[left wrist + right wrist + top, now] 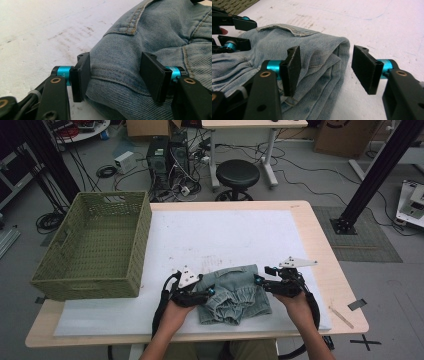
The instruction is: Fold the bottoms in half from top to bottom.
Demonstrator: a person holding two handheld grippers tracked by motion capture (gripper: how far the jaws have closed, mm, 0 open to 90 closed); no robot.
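Near the front edge of the table [320, 245], on the white mat [225, 235] that covers most of it, lies a folded pair of light blue denim shorts [235, 292], bunched into a thick wad with the person's two hands on either side. The left gripper [209, 292] comes in low at the left end of the wad; seen from its own camera, its jaws stand apart with a fold of the denim shorts [125, 70] bulging between them, the left pad against the cloth, the right pad lying on it, though I cannot tell that they squeeze it. The right gripper [259, 280] sits at the right end of the wad, jaws spread: one pad rests over the stacked layers of the denim shorts [322, 65], the other hangs clear above bare white mat [362, 30], so nothing is pinched there. A green woven basket [95, 245] stands on the left part of the table, well apart from the cloth.
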